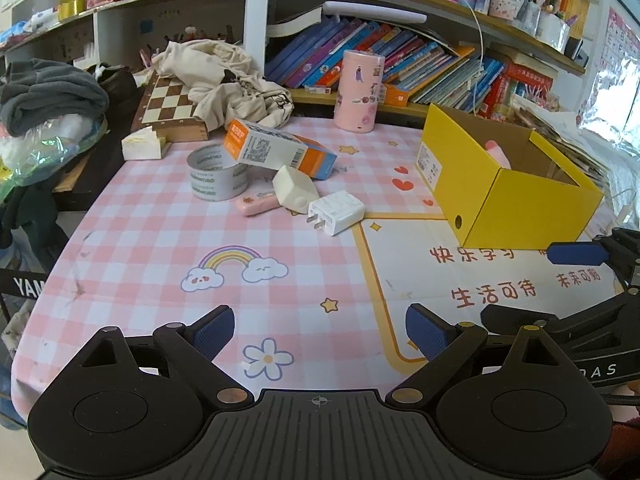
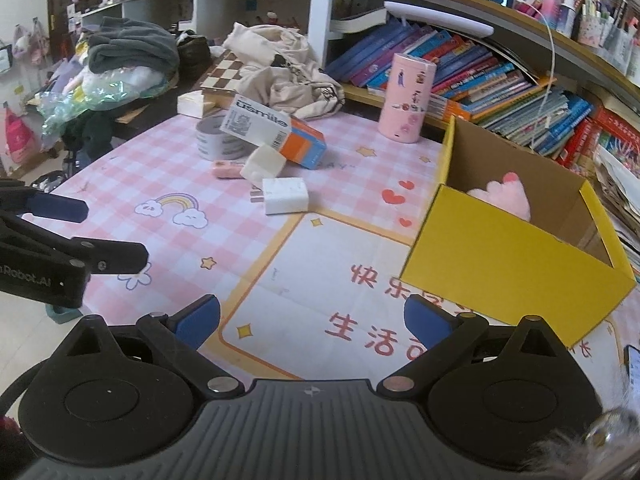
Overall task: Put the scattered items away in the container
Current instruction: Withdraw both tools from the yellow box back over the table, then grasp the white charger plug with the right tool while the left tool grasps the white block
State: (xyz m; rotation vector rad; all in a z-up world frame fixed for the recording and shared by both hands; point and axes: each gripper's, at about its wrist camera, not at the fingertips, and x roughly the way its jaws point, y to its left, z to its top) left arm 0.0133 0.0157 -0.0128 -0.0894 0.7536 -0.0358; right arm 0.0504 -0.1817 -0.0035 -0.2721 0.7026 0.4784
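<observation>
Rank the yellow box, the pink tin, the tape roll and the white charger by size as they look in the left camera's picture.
1. yellow box
2. pink tin
3. tape roll
4. white charger

Tape roll and charger look close.

Orange-and-white carton (image 2: pixel 276 130): "usmile", barcode, QR code. Desk mat (image 1: pixel 460 276): red characters "快乐学习", "生活可待", "未来可期". Left tool (image 2: pixel 60 248), seen from right wrist: "Robot.AI". Black strip at desk's left edge (image 1: pixel 24 286): "YAN", cut off.

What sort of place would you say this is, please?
Probably a child's study desk at home: shelves crammed with books, a pink checked desk mat with rainbow and clouds, and pen pots above.
</observation>
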